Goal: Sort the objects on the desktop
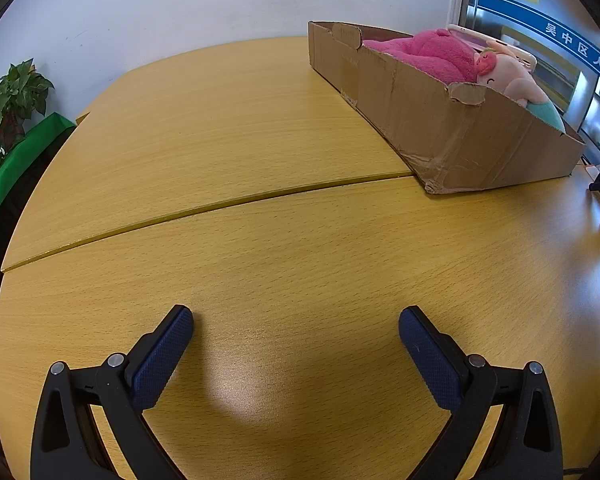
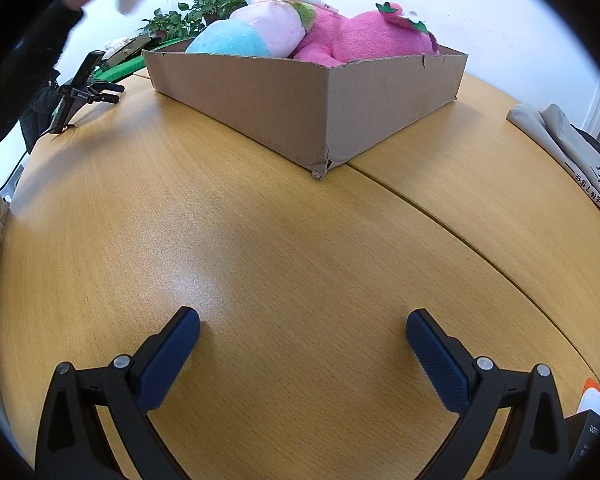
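Since both plush toys, the pink one (image 2: 364,36) and the pastel one (image 2: 256,32), already lie in the cardboard box (image 2: 284,108) toward the table's (image 1: 260,240) far edge, sorting looks nearly finished. The left gripper (image 1: 296,322) and right gripper (image 2: 303,324) hover with jaws spread wide, holding nothing. Next means finding leftovers (none show on the bare wood). The box's inside is hidden.
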